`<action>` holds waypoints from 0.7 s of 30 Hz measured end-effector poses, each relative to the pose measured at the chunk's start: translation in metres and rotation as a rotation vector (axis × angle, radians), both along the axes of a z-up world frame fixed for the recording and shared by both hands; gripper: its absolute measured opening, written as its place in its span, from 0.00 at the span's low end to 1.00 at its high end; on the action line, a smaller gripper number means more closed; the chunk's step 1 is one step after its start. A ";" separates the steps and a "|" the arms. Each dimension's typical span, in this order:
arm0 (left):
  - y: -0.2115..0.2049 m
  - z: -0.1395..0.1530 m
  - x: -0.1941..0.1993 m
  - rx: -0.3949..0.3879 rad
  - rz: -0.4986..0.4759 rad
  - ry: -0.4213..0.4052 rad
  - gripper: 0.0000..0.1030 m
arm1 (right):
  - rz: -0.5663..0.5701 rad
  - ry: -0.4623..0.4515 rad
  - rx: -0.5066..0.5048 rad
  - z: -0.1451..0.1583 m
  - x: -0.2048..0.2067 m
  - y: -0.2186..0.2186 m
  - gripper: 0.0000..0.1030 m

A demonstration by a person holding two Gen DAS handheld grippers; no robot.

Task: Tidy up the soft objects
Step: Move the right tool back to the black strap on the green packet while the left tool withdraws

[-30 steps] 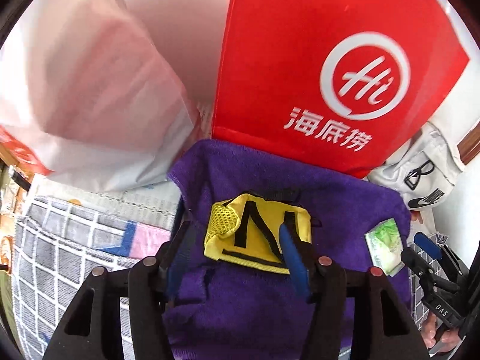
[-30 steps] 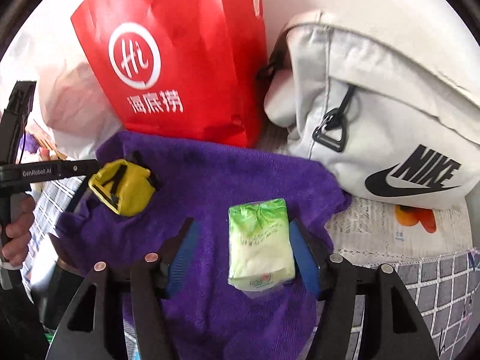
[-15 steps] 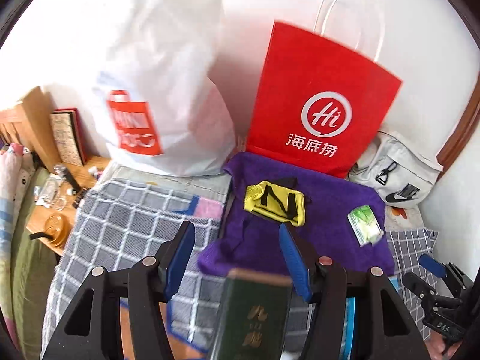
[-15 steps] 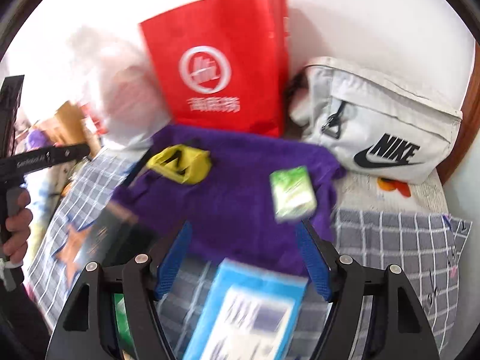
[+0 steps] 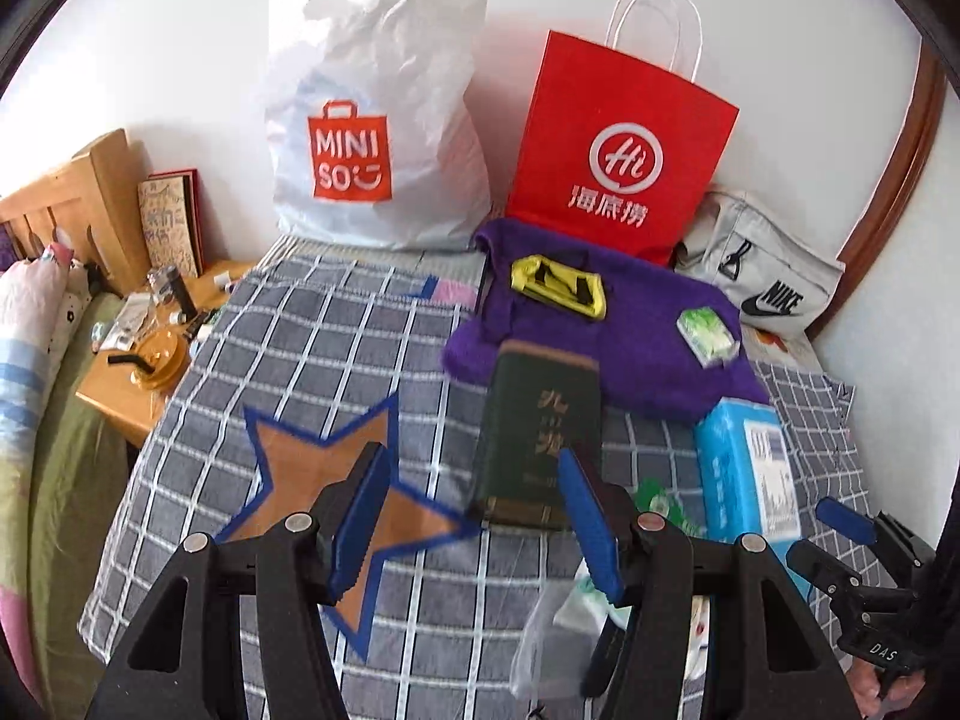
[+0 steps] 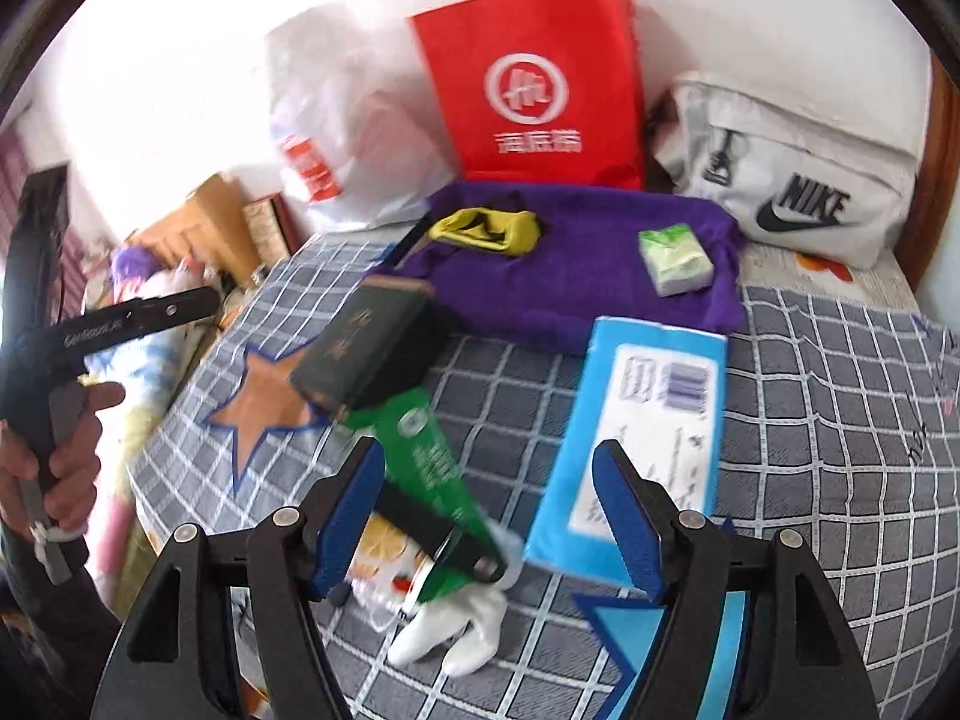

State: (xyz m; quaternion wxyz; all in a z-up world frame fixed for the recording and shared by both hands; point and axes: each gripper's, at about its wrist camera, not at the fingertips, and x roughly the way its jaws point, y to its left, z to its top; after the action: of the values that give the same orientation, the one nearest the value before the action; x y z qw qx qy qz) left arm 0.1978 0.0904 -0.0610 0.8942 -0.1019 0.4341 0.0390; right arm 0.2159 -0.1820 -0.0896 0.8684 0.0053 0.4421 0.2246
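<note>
A: Where did the soft things lie?

B: On the bed. A purple towel (image 5: 624, 324) was spread over the checked blanket (image 5: 312, 348), in front of a red paper bag (image 5: 624, 150). A yellow pouch (image 5: 558, 288) sat on the towel's far left part, and a green tissue pack (image 5: 705, 333) on its right part, well apart from the pouch.

A: And the grippers?

B: The left gripper (image 5: 474, 510) had its jaws released and grasped nothing; the right gripper (image 6: 489, 510) likewise stood with jaws spread and bare. Both hung above the blanket's near part, away from the towel.

A: What else was there?

B: A dark green book (image 5: 540, 432) lay with its far end overlapping the towel's near edge, with a blue box (image 6: 642, 420) to its right. A white Miniso bag (image 5: 378, 120) stood left of the red one, and a grey Nike bag (image 6: 798, 180) to its right.
</note>
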 end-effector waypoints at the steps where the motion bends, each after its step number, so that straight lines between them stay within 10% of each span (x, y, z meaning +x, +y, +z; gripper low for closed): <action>1: 0.001 -0.004 -0.005 -0.004 0.003 0.004 0.55 | 0.008 -0.016 -0.016 -0.002 -0.007 0.005 0.69; 21: 0.022 -0.073 -0.039 -0.124 0.053 0.090 0.55 | 0.196 -0.047 -0.165 -0.055 -0.024 0.056 0.54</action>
State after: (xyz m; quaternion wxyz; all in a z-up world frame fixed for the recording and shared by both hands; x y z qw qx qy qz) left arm 0.1590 0.1123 -0.1336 0.8645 -0.1668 0.4725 0.0402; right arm 0.1922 -0.1261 -0.1449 0.8498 -0.1144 0.4371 0.2715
